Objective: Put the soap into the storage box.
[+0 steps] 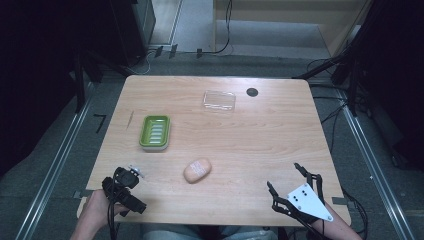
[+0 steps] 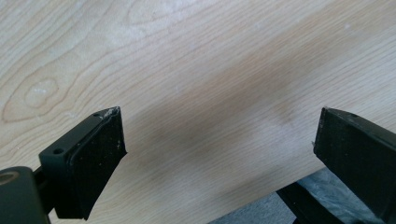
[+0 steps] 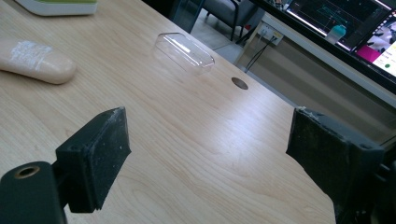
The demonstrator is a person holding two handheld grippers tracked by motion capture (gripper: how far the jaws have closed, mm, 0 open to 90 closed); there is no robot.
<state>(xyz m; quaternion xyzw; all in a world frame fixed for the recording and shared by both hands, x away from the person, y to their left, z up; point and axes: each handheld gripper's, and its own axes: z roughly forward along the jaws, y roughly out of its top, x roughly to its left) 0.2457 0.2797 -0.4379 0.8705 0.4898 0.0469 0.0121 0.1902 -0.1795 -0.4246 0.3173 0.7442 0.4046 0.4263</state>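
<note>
- Work in hand: both grippers rest at the near edge of the counter (image 1: 280,135); the nearest object is the peach-coloured soap bar (image 1: 197,170), lying between them on bare wood.
- Left gripper (image 1: 131,176): jaws stand apart, nothing between them. Its own view looks down on bare counter grain.
- Right gripper (image 1: 286,178): jaws stand wide apart, empty. In its own view the soap bar (image 3: 35,58) lies ahead and to the left.
- Key relation: the soap bar lies forward and to the right of the left gripper, and well to the left of the right gripper. The left gripper is judged the nearer.
- Long axis of the bar: diagonal, running from near-left to far-right in the high view.
- Green soap dish (image 1: 155,132): beyond the bar, to its far left, apart from it.
- Clear lid (image 1: 219,100): farther back, near a dark round hole (image 1: 252,92) in the counter.
</note>
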